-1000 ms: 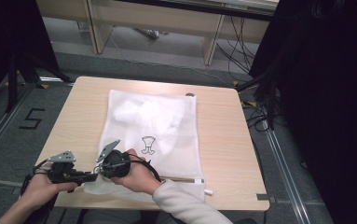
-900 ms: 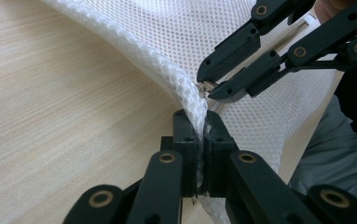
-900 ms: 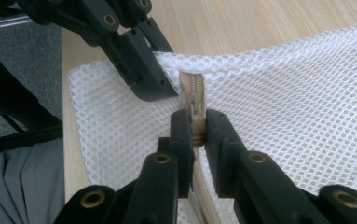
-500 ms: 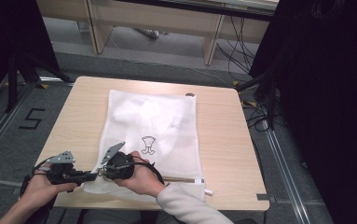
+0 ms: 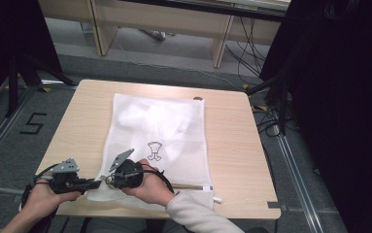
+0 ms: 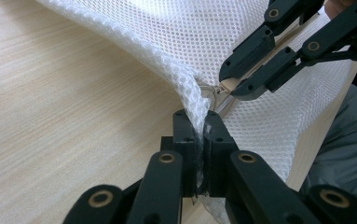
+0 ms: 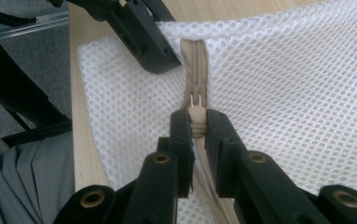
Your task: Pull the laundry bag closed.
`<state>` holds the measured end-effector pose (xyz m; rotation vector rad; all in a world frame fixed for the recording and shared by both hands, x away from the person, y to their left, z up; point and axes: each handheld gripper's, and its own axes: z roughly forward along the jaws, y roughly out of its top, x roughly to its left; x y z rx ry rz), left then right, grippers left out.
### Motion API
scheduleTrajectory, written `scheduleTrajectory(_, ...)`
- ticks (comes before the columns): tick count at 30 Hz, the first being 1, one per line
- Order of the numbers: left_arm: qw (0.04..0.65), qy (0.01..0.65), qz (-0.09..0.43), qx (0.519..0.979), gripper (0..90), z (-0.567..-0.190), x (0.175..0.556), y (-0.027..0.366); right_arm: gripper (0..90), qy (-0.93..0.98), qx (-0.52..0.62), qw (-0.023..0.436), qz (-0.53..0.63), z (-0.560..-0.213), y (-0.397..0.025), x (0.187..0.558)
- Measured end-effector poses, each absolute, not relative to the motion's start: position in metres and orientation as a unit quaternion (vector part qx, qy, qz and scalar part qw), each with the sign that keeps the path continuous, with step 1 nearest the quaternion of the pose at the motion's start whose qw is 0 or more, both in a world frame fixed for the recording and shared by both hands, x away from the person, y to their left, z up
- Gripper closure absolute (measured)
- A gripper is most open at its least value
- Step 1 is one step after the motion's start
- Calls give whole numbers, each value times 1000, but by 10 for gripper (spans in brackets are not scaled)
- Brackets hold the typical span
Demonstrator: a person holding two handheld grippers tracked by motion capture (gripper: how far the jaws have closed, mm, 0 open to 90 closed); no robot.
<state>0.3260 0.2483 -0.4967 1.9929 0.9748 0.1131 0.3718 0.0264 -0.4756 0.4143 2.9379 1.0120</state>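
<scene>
A white mesh laundry bag (image 5: 159,126) lies flat on the wooden table (image 5: 232,145), with a beige zipper (image 5: 188,186) along its near edge. My left gripper (image 5: 95,184) is shut on the bag's near-left corner, and in the left gripper view the mesh (image 6: 143,37) is bunched between the jaws of the left gripper (image 6: 198,135). My right gripper (image 5: 109,179) sits just to its right. In the right gripper view the right gripper (image 7: 196,126) is shut on the beige zipper pull (image 7: 195,116), with the closed zipper (image 7: 193,56) running ahead through the mesh (image 7: 297,84).
A small white tab (image 5: 216,199) sticks out at the zipper's right end. White cloth shows inside the bag's far half. The table's near edge is close under both hands. Cables (image 5: 266,121) lie on the floor to the right, and a painted "5" (image 5: 33,124) marks the floor to the left.
Both hands have shifted slightly right along the near edge. Both grips look unchanged.
</scene>
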Motion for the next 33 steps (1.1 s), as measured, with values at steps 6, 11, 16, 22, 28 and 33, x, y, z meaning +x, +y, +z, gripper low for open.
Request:
scheduleTrajectory(6,446,392,52,803,855,-496,326,249,821,936,136,7,324,-477,26,372)
scheduleTrajectory(11,463,394,50,792,855,-494,326,249,826,938,132,7,321,-475,25,373)
scheduleTrajectory(16,470,396,48,787,856,-493,325,249,827,940,133,10,314,-477,26,374)
scheduleTrajectory(22,472,391,53,789,856,-492,325,250,826,941,134,7,310,-477,25,374)
scheduleTrajectory(28,477,390,51,786,855,-492,324,250,827,943,134,7,306,-478,22,375)
scheduleTrajectory(33,483,392,50,781,855,-491,324,251,827,945,131,7,299,-478,19,375)
